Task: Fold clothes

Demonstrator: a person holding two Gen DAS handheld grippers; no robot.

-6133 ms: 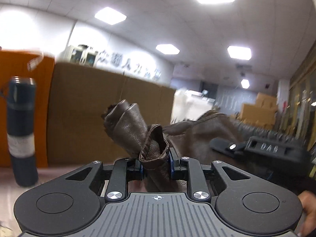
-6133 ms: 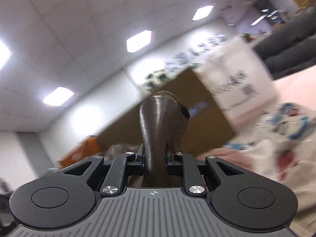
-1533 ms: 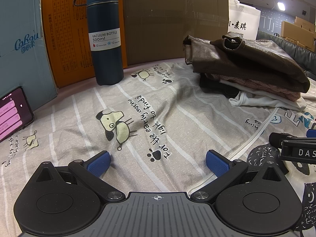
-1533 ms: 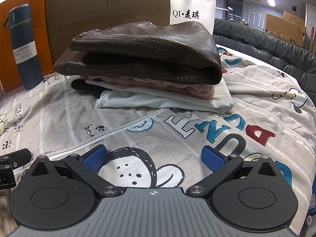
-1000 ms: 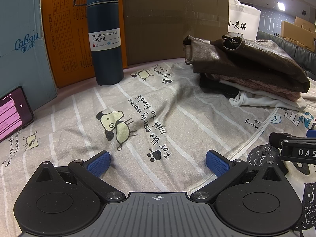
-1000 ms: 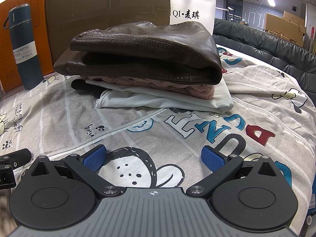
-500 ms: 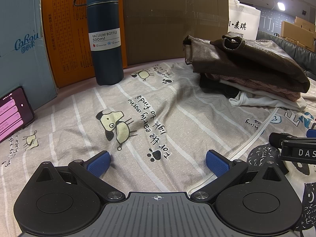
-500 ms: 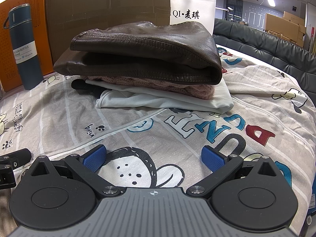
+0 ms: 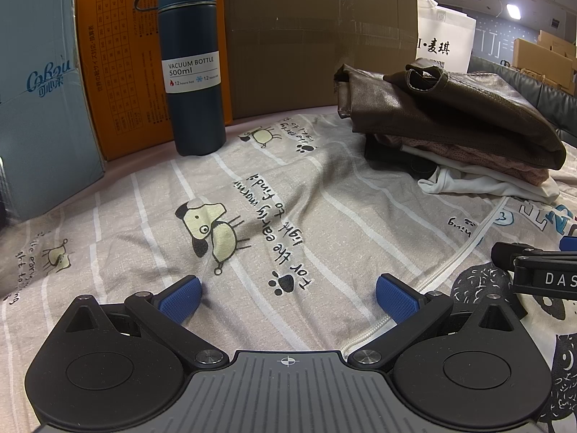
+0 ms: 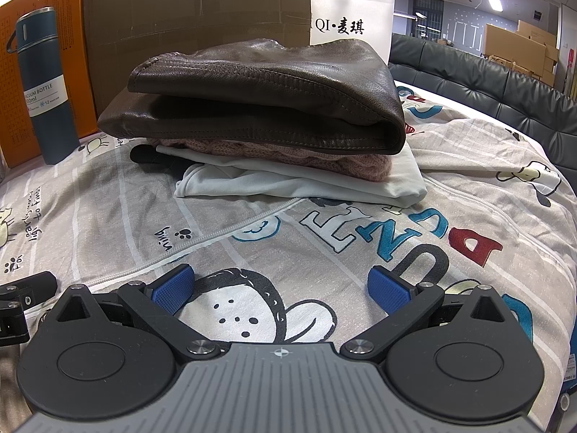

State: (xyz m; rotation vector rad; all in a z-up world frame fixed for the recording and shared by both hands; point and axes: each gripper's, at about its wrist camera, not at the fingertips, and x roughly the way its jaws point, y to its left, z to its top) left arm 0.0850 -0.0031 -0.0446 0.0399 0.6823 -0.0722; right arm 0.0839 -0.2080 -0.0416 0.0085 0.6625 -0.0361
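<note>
A folded brown leather jacket (image 10: pixel 267 97) tops a stack over a pink knit (image 10: pixel 288 157) and a white garment (image 10: pixel 299 184). The same jacket (image 9: pixel 443 112) shows at the right in the left wrist view. The stack rests on a cartoon-print sheet (image 9: pixel 281 223). My left gripper (image 9: pixel 286 296) is open and empty, low over the sheet, well short of the stack. My right gripper (image 10: pixel 279 287) is open and empty too, in front of the stack. Part of the right gripper (image 9: pixel 533 274) shows at the right edge of the left wrist view.
A dark blue vacuum bottle (image 9: pixel 191 61) stands at the back left before an orange box (image 9: pixel 115 54) and a brown carton (image 9: pixel 310 36). A pale blue box (image 9: pixel 39 101) is at the far left. A white bag (image 10: pixel 351 25) and a dark sofa (image 10: pixel 505 97) lie behind.
Six seconds ago both grippers were shut on the brown jacket, held up in the air. Now it lies folded on the stack and both are open. The phone at the far left is gone from view.
</note>
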